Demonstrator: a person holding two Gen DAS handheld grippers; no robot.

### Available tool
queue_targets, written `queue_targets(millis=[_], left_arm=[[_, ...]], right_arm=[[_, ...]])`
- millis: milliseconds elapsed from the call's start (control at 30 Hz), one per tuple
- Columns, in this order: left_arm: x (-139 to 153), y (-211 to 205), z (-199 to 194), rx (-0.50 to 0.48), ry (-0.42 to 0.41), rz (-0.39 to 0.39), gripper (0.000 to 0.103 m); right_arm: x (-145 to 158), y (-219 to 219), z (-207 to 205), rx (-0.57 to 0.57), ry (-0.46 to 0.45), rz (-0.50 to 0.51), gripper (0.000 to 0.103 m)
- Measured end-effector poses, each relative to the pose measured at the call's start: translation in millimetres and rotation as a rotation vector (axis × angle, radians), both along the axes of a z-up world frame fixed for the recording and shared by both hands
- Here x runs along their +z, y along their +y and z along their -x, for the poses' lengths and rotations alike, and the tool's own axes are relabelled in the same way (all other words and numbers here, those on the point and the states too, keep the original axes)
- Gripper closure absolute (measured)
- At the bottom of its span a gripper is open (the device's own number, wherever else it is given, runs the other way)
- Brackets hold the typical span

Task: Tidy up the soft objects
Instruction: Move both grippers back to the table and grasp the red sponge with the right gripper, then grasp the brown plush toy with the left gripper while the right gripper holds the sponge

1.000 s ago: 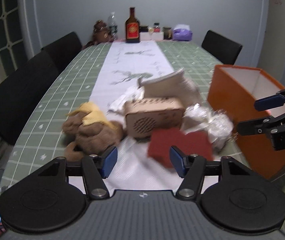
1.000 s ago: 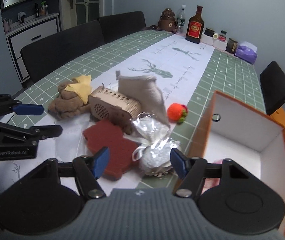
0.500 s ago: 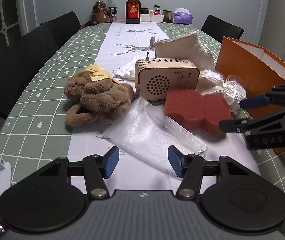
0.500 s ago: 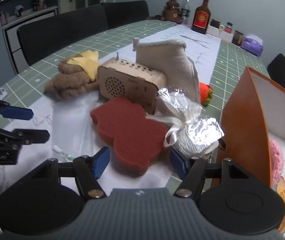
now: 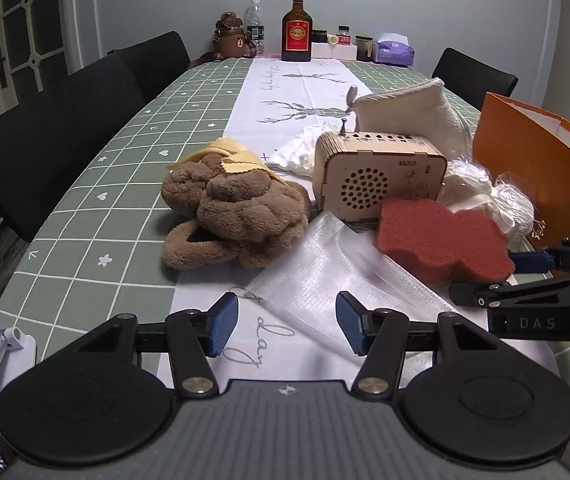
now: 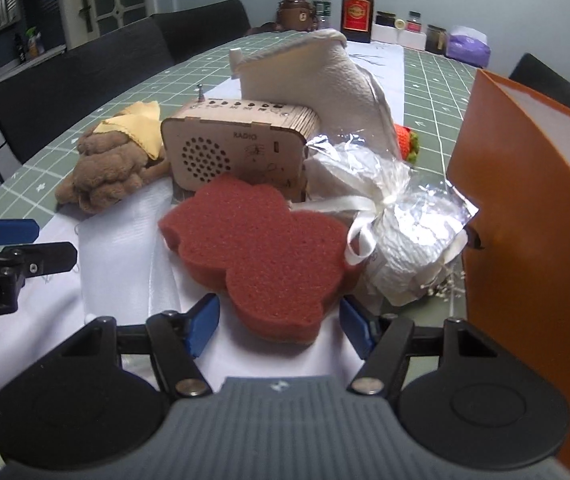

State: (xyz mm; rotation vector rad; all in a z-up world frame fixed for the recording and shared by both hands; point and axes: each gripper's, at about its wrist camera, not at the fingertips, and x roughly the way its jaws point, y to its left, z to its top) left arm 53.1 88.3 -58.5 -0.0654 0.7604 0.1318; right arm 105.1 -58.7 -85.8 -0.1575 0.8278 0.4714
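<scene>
Your right gripper (image 6: 279, 328) closed in on sponge (image 6: 261, 248) since half second ago; sponge filled more of its view. Jaws stood wide, near lobe of sponge between blue pads, not clamped. Your left gripper (image 5: 287, 328) hung wide over mesh bag (image 5: 345, 280), holding nothing. Plush (image 5: 233, 208) lay left of radio (image 5: 377, 176); orange box (image 6: 525, 200) stood right.

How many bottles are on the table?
2, both at the far end: a brown bottle with a red label, and a clear water bottle just left of it. Others may be hidden.
</scene>
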Motion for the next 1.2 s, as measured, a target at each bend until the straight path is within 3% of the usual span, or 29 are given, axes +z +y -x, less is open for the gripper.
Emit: queue_targets(millis=[33, 133, 367, 600, 667, 800, 900, 1133, 1200], left_arm=[[0.0, 1.1, -0.6, 0.004, -0.004, 0.002, 0.036], [0.4, 2.8, -2.1, 0.006, -0.012, -0.001, 0.036], [1.3, 7.0, -1.7, 0.004, -0.021, 0.004, 0.036], [13.7, 10.1, -10.4, -0.004, -0.061, 0.003, 0.033], [15.4, 9.8, -20.7, 0.008, -0.072, -0.012, 0.027], [10.0, 11.5, -42.2, 0.073, -0.093, -0.023, 0.026], [1.1, 7.4, -55.7, 0.106, -0.097, -0.084, 0.025], [-16.8, 4.8, -69.6, 0.099, -0.056, -0.116, 0.017], [-19.9, 3.4, -69.2, 0.081, -0.051, -0.128, 0.024]], right_arm=[[-1.1, 1.4, 0.0, -0.009, -0.001, -0.002, 0.048], [-2.4, 5.0, 2.4, -0.028, -0.026, 0.012, 0.053], [13.9, 7.1, 17.0, -0.023, -0.068, 0.019, 0.056], [48.2, -0.1, 21.5, -0.048, -0.124, -0.064, 0.056], [47.9, 3.9, 18.6, -0.042, -0.125, -0.061, 0.056], [41.8, 12.2, 14.2, -0.029, -0.101, -0.073, 0.056], [36.6, 16.4, 13.2, -0.024, -0.090, -0.070, 0.056], [30.4, 13.6, 11.0, -0.042, -0.070, -0.074, 0.056], [28.2, 12.0, 11.5, -0.044, -0.066, -0.071, 0.056]])
